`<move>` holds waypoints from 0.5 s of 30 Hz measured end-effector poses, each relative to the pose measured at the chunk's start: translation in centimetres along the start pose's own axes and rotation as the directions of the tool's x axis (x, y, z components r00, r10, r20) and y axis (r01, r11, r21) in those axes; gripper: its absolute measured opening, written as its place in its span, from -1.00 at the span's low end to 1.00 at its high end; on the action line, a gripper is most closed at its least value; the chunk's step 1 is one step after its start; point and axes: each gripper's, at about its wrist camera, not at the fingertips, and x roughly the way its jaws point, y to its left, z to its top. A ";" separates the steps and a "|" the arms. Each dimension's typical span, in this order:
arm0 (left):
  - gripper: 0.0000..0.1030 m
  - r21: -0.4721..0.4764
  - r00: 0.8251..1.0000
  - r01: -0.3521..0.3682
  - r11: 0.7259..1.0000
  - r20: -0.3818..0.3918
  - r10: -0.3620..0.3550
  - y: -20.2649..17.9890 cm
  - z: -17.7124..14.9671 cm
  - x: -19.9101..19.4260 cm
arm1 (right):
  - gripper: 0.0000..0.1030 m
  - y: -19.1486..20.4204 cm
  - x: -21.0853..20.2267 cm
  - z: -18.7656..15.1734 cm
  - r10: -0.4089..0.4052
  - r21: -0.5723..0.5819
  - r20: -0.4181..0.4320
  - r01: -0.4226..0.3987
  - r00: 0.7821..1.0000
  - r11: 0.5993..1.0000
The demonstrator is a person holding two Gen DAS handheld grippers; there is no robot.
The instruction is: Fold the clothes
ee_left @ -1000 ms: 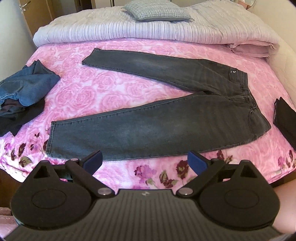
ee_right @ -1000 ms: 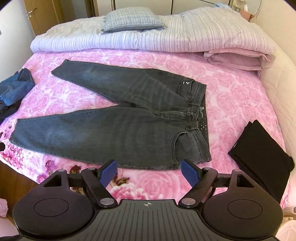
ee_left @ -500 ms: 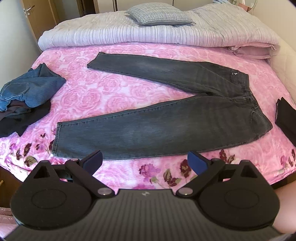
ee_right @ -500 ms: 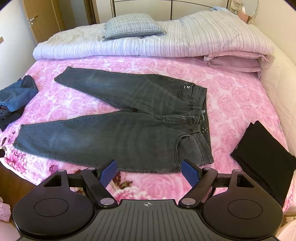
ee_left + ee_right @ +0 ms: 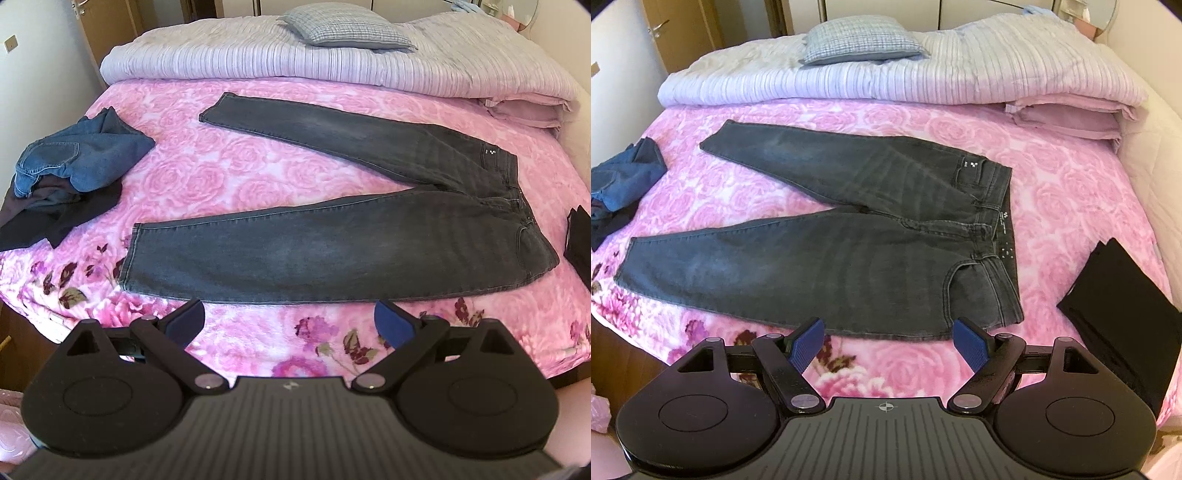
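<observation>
Two hand-held grippers hang at the near edge of the bed [image 5: 236, 332], both spread wide and empty. The left hand-held gripper [image 5: 289, 320] faces the near leg's middle; the right hand-held gripper [image 5: 889, 341] sits closer to the waistband. Just beyond them the dark grey jeans [image 5: 820, 258] lie flat, long axis along that edge, legs splayed toward the left edge, waistband toward the right.

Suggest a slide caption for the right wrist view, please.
Open right gripper above dark grey jeans spread flat on a pink floral bed.
</observation>
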 end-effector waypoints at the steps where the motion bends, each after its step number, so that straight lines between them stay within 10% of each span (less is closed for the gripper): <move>1: 0.87 0.008 1.000 -0.004 1.000 -0.001 0.004 -0.1 0.0 0.0 | 0.56 0.0 0.1 0.0 0.002 -0.003 0.001 -0.002 1.000 1.000; 8: 0.85 0.150 0.996 -0.082 0.985 0.044 0.076 -0.4 -1.4 -0.1 | 0.56 0.2 1.4 -0.9 0.032 -0.051 -0.009 -0.032 0.999 0.998; 15: 0.82 0.381 0.976 -0.217 0.899 0.092 0.196 2.0 -4.9 1.2 | 0.56 -0.1 2.6 -2.7 -0.012 -0.185 0.017 0.015 1.000 0.983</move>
